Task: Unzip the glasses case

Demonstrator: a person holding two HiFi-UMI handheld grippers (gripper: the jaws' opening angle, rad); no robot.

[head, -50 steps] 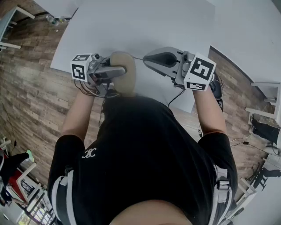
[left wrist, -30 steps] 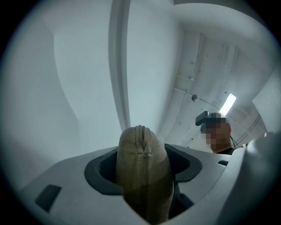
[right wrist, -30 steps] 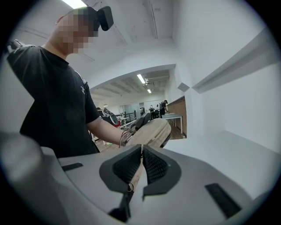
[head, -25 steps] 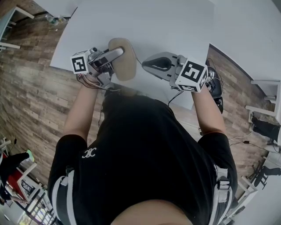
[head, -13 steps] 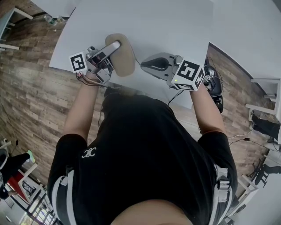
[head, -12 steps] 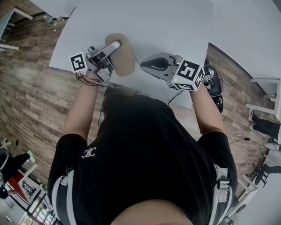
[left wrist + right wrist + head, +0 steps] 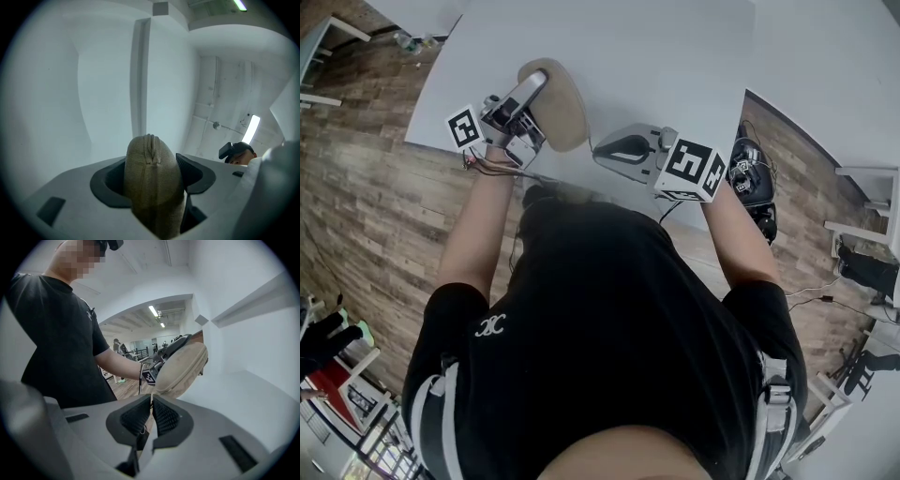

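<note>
- The white bench (image 7: pixel 675 56) spreads wide under both hands.
- The tan glasses case (image 7: pixel 558 108) is up off the bench, tilted, over its near-left part.
- Left gripper (image 7: pixel 530 89), above the bench's left side: fingers grasping the case across its body.
- Right gripper (image 7: pixel 598 155), over the bench's near edge: fingers clenched on the thin zipper pull (image 7: pixel 152 400).

Shirt logo (image 7: pixel 492 326): we see a small white emblem like two interlocked C's on the black sleeve.
Left marker cube (image 7: pixel 464 128): we find only black-and-white square code, no letters.
Right marker cube (image 7: pixel 694 169): we find the same kind of code.
</note>
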